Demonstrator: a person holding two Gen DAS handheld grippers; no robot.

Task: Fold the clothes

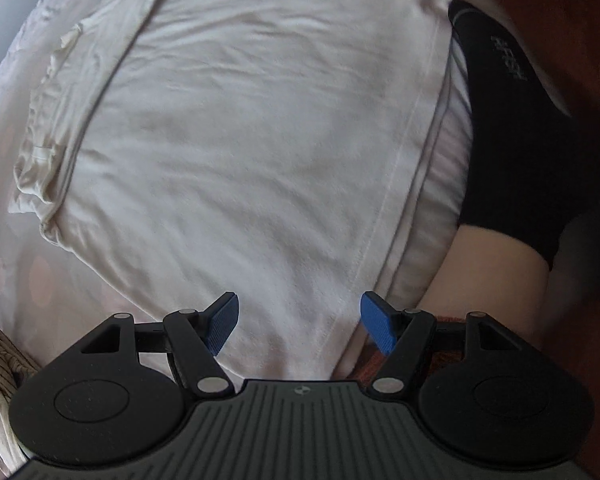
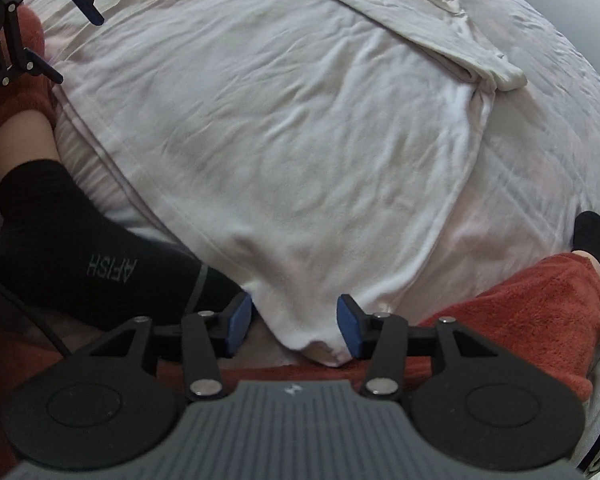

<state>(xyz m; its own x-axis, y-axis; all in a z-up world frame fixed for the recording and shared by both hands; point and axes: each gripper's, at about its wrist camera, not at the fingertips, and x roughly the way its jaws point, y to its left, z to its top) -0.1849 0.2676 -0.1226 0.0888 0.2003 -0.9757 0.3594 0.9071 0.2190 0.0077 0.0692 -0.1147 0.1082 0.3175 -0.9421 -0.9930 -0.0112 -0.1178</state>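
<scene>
Right wrist view showed the right gripper half open, its fingers around the shirt's near corner but not pinching it. Farther off, the left gripper hung wide open and empty over the shirt, spread on the bed. Next, I think, both should grab an edge and fold.

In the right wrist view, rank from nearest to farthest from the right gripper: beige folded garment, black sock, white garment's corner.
From the right gripper:
1. White garment's corner, between its open jaws.
2. Black sock, left.
3. Beige folded garment, far top right.
</scene>
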